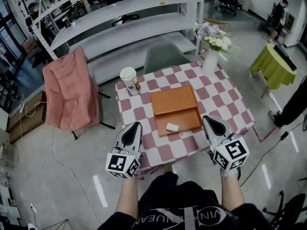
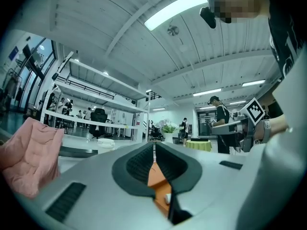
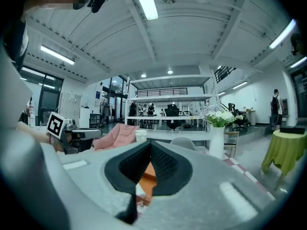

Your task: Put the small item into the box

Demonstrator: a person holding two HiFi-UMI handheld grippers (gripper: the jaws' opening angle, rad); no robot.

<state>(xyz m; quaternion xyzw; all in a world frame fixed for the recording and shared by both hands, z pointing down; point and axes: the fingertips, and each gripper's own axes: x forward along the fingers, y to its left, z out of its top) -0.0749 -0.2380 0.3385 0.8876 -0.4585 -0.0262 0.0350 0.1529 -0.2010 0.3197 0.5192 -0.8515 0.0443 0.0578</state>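
Box [image 2: 156, 176]: left gripper view shows only an orange sliver, low centre; the left gripper [image 2: 154, 147] hides the rest.
Small item [image 1: 172, 127]: pale, centre of head view; kind too small to tell.
Cup [image 1: 129, 80]: print too small to read.
Person [image 1: 293, 104]: cut off at right edge; only leg and shoe.
Table [image 1: 240, 104]: near edge partly behind the right gripper [image 1: 207, 120].

Small item [image 1: 172, 127] in box [image 1: 175, 104]; cup [image 1: 129, 80] left, vase [image 1: 209, 61] behind-right.

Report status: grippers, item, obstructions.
Left gripper shut, empty; right gripper shut, empty. Small item lying in open box. Nothing blocking; cup and vase stand clear.
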